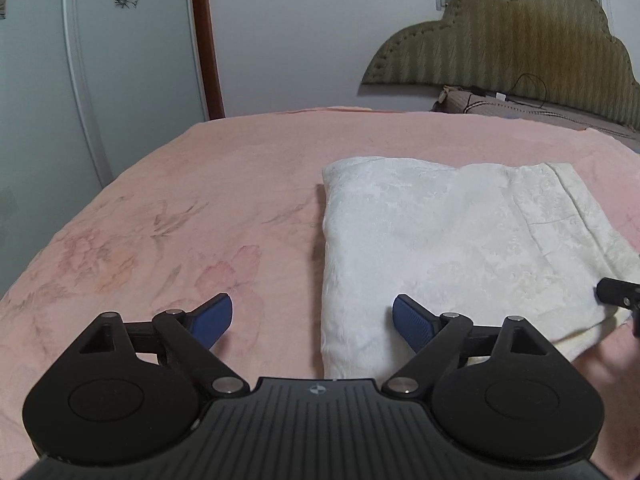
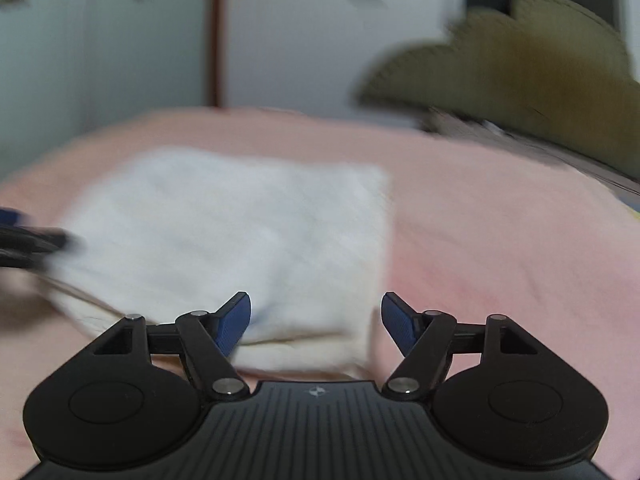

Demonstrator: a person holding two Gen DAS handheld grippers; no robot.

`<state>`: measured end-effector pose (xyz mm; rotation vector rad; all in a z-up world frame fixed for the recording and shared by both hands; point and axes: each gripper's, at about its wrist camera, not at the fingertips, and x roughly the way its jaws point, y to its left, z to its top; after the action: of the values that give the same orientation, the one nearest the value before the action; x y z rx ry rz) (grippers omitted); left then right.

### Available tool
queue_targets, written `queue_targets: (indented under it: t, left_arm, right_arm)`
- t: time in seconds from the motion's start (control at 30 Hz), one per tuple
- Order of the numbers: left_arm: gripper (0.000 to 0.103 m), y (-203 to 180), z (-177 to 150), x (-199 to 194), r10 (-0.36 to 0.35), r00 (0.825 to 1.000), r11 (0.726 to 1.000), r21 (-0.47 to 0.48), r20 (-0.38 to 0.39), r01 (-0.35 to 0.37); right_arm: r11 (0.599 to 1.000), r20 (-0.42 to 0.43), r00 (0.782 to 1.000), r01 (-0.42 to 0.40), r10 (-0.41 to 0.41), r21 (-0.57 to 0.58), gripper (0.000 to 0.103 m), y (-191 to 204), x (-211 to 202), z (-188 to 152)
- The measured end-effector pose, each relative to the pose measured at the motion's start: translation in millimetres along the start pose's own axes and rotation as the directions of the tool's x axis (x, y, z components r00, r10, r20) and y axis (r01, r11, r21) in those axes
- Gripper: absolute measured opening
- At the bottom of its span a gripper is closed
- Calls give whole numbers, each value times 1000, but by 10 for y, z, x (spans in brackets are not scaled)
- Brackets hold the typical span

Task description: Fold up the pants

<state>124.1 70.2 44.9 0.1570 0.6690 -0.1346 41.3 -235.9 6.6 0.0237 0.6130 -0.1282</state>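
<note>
The white pants (image 1: 448,240) lie folded into a thick rectangle on the pink bedspread (image 1: 180,220). My left gripper (image 1: 312,320) is open and empty, its jaws straddling the fold's near left edge. In the blurred right wrist view the pants (image 2: 224,236) lie ahead and left. My right gripper (image 2: 316,318) is open and empty over the near right corner of the fold. Part of the right gripper shows in the left wrist view (image 1: 618,294); part of the left gripper shows in the right wrist view (image 2: 28,240).
An olive padded headboard (image 1: 520,48) stands at the far right with a pillow and a black cable (image 1: 524,96) below it. White wardrobe doors (image 1: 80,60) and a brown door frame (image 1: 206,40) stand past the bed's left edge.
</note>
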Motion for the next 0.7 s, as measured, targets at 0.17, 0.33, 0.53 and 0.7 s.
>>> queue_targets:
  t: [0.17,0.33,0.53,0.7]
  left_arm:
    - [94,17,-41,-123,5,1000,1000,-7,7,-5]
    - [93,21,-81,-234,-23,1000,999,-34,-5,23]
    - [93,-8,-157,-349,-40,999,999,-24,-19,40]
    - [93,27,-222,-391,-47,998,998,-42,-35,46]
  right_arm:
    - [996,54,998,4,-9,91,75,-37,-318,-43]
    - [997,15,1000,15,-16,69,93,151,-549,-101]
    - [997,-82,996,-41,46,60,95,371,-682,-167]
    - [989,-156,980,-110,124,94,95,463,-865,-137]
